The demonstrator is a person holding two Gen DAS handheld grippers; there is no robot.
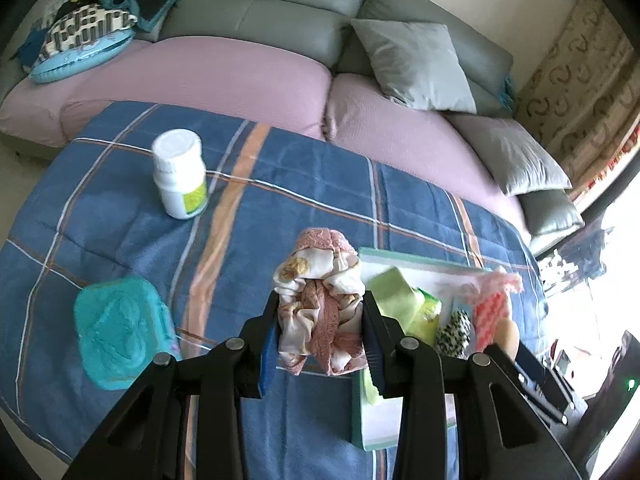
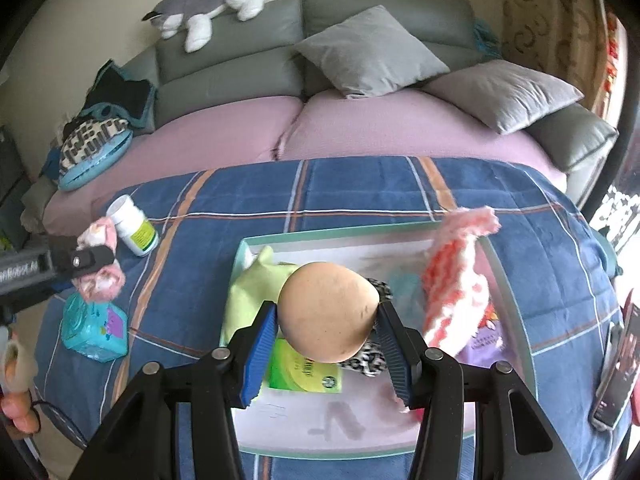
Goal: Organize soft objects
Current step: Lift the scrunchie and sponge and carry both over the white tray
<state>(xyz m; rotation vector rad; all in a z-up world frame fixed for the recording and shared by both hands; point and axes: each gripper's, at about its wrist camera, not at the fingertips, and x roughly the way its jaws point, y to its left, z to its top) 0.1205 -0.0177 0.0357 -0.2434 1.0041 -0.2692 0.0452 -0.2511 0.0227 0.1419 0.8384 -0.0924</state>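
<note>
We see bare blanket (image 2: 360,188) beyond the tray's (image 2: 508,280) far rim. Left gripper (image 1: 320,332) clenched on bunched floral cloth (image 1: 320,300), left of tray. Right gripper (image 2: 326,340) grips tan egg-shaped sponge (image 2: 328,312) over tray.

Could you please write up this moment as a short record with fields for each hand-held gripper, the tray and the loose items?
left hand-held gripper: shut on a bunched floral cloth
right hand-held gripper: shut on a tan egg-shaped sponge, over the tray
tray: holds a green cloth, a pink knitted cloth and a spotted item
blanket: white bottle and teal wipes pack, outside the tray
</note>
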